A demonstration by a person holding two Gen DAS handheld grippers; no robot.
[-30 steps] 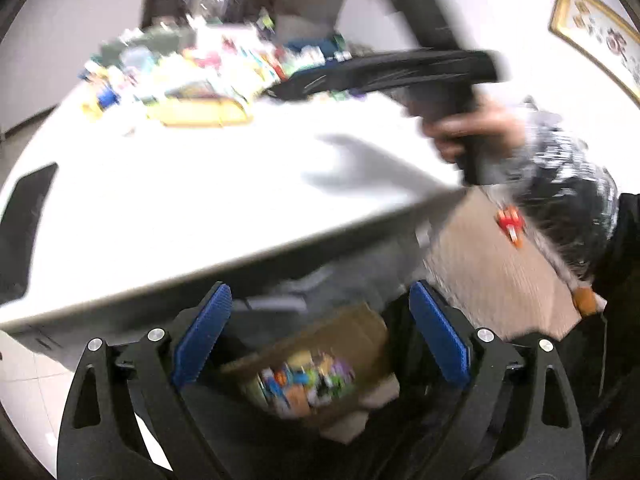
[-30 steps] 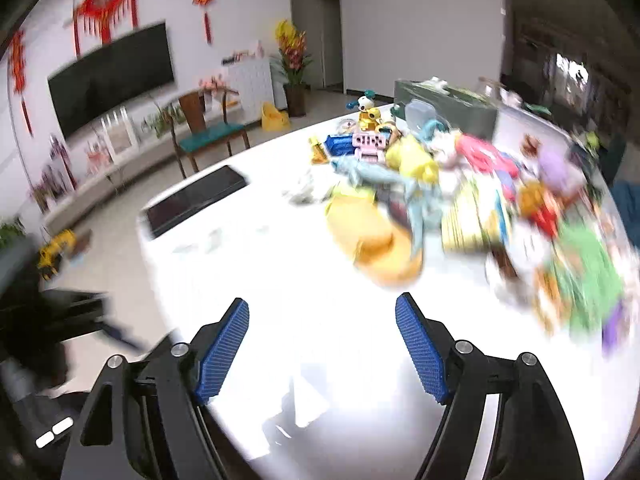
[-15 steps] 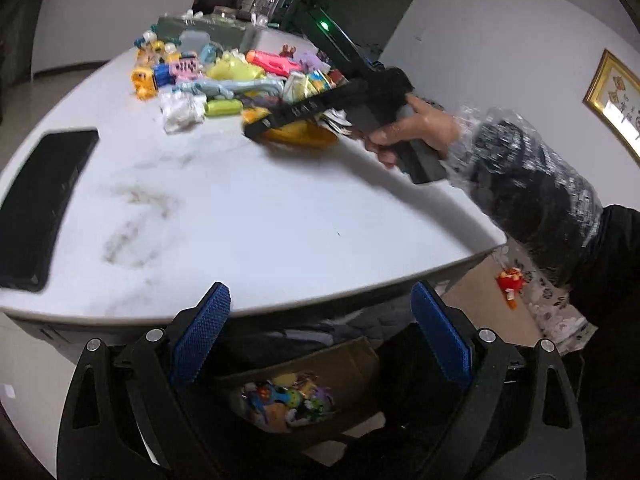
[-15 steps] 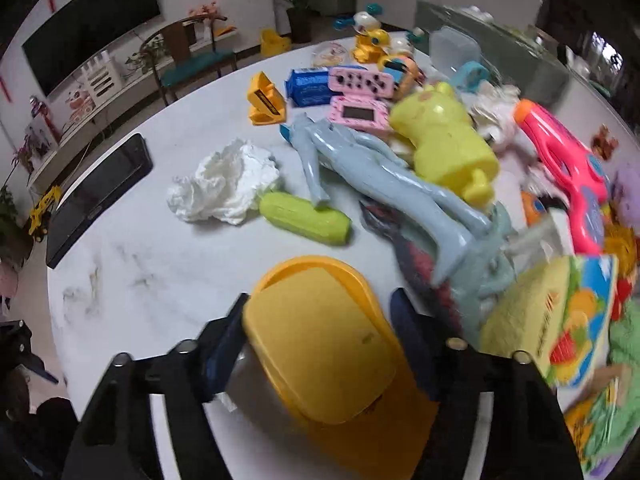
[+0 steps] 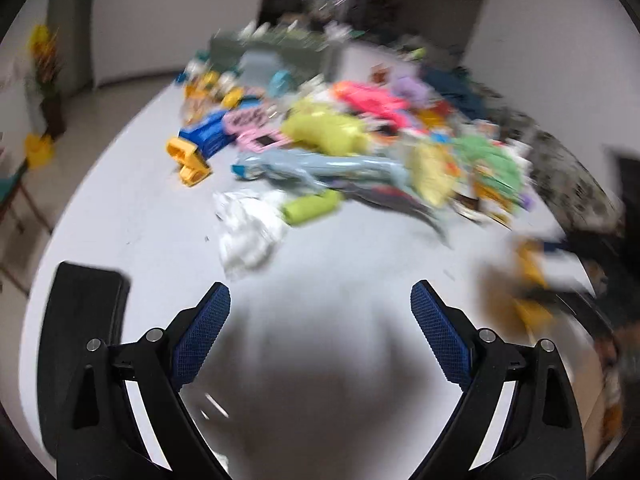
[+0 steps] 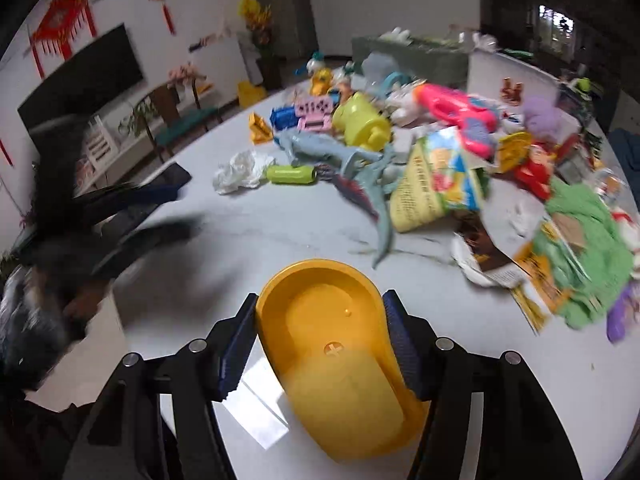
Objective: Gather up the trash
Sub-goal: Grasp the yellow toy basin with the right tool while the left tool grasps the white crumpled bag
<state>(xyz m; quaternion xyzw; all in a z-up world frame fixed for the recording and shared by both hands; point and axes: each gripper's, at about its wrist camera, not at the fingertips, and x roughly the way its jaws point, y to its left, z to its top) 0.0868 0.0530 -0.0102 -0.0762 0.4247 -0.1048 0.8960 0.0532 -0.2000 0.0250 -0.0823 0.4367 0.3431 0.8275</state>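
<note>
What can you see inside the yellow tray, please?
The yellow tray looks empty: smooth plastic, a moulded cross mark and a small bump. Its near end is blurred, and the table beneath it is covered.

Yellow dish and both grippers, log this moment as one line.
right gripper: closing around yellow dish | left gripper: open, empty, above table | crumpled tissue: on table, untouched
</note>
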